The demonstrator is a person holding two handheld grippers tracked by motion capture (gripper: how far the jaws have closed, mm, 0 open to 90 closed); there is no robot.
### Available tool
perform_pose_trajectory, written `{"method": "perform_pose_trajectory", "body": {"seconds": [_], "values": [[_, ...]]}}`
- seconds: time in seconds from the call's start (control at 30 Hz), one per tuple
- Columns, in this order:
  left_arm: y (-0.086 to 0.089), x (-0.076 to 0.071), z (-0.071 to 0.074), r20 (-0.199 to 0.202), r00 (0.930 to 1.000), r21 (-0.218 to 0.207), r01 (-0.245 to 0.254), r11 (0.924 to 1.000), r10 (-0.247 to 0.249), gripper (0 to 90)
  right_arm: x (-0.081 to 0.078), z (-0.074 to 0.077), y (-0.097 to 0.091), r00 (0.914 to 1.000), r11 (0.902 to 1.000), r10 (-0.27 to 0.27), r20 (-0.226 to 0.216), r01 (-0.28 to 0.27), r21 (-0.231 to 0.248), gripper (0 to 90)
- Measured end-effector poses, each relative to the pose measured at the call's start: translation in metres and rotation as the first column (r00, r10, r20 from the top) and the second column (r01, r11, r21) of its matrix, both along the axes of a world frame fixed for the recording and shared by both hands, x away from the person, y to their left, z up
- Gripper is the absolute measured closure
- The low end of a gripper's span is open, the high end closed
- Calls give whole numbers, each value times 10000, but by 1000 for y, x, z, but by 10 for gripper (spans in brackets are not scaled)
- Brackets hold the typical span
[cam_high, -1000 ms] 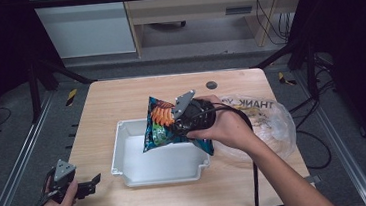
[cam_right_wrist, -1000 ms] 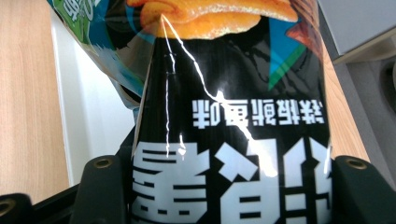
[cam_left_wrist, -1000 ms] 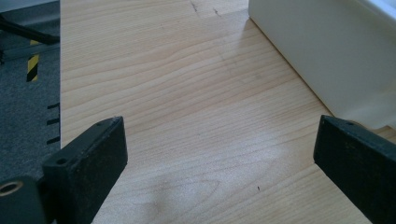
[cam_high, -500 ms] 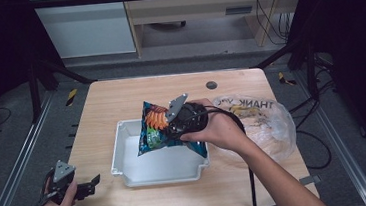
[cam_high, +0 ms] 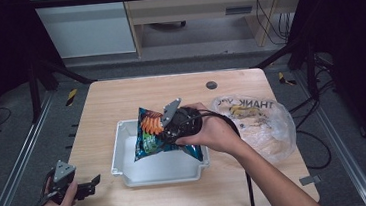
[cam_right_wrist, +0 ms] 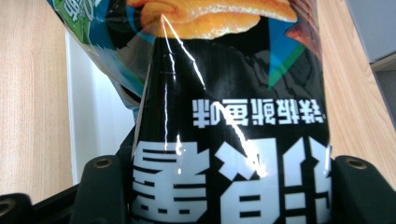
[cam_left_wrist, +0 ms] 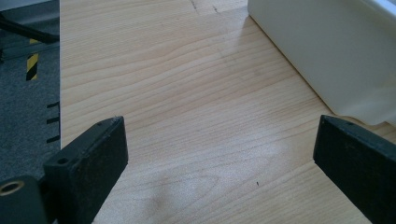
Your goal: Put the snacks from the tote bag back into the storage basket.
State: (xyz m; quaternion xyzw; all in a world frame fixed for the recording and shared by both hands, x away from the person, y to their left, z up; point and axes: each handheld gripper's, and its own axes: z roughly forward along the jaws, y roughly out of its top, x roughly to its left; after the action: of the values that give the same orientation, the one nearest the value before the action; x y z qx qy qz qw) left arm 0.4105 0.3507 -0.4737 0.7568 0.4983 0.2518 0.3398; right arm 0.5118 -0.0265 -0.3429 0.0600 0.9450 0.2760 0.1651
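Observation:
My right gripper [cam_high: 166, 130] is shut on a blue and black chip bag [cam_high: 149, 136] and holds it tilted over the white tray [cam_high: 120, 156] in the high view. In the right gripper view the chip bag [cam_right_wrist: 224, 112] is squeezed between both black jaws, its print upside down, with the white tray [cam_right_wrist: 93, 116] beneath it. My left gripper [cam_high: 85, 188] rests at the table's front left corner, open with nothing between its fingers. In the left gripper view the left gripper [cam_left_wrist: 219, 163] has bare wood between its jaws, and the tray's outer wall [cam_left_wrist: 327, 51] stands at the upper right.
A crumpled clear plastic bag [cam_high: 260, 124] printed "THANK YOU" lies on the table to the right of the tray. A small dark round disc [cam_high: 211, 85] sits near the table's far edge. Metal rails run along both sides of the table.
My right gripper has carried the chip bag leftward and down, lower over the tray. The left gripper has stayed put.

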Motion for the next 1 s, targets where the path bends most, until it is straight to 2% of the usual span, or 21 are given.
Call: {"method": "perform_pose_trajectory", "body": {"seconds": [0.4,1.0], "values": [[0,0,0,10,10000,-28,1,10000,-1,31,-2,-12,8,9993,9994,314,-180,-316,-129,389],[0,0,0,-6,10000,11,29,10000,-29,31,-1,-25,16,9984,9987,423,-383,-434,-283,390]]}}
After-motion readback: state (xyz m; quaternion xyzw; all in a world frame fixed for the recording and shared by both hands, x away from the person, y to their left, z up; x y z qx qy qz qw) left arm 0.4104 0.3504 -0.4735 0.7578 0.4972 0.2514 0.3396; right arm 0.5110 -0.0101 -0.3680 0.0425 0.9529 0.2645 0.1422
